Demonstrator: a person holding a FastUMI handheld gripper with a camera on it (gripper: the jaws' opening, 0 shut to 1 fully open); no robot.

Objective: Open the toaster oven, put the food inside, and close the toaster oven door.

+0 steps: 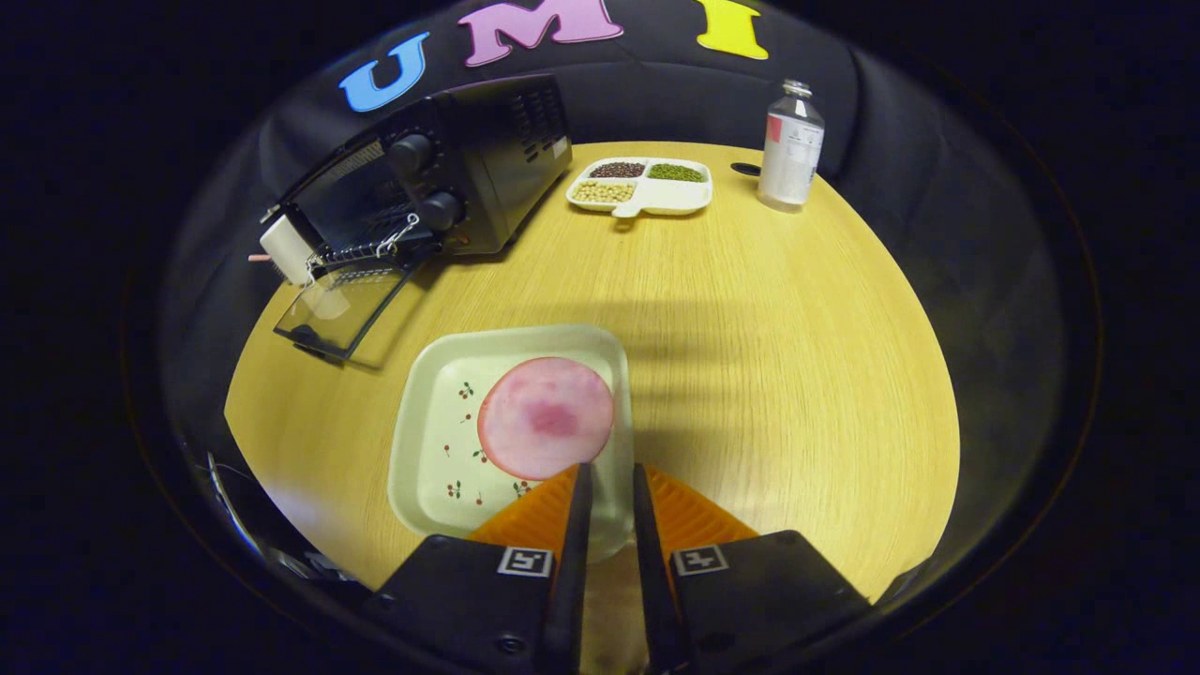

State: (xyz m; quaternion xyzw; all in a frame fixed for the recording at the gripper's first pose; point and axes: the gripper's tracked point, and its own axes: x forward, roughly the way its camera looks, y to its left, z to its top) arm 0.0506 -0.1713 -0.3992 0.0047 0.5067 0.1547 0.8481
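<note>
Matt, light wood-grain table top [769,309]. Black toaster oven [469,169] with dull metal casing, glossy glass door [339,309] hanging open, wire metal rack inside. Smooth, glazed-looking square plate [441,441] carrying a glossy pink food slice [546,417]. Clear bottle [791,145] with paper label. Ridged pads on gripper [609,478], jaws nearly closed over plate rim.

You face a round, light wood-grain table [769,356] with black cloth wall [891,103] behind it, soft shadows crossing the tabletop.

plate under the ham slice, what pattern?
Pale cream plate with small cherry sprigs, gripper view.
</note>
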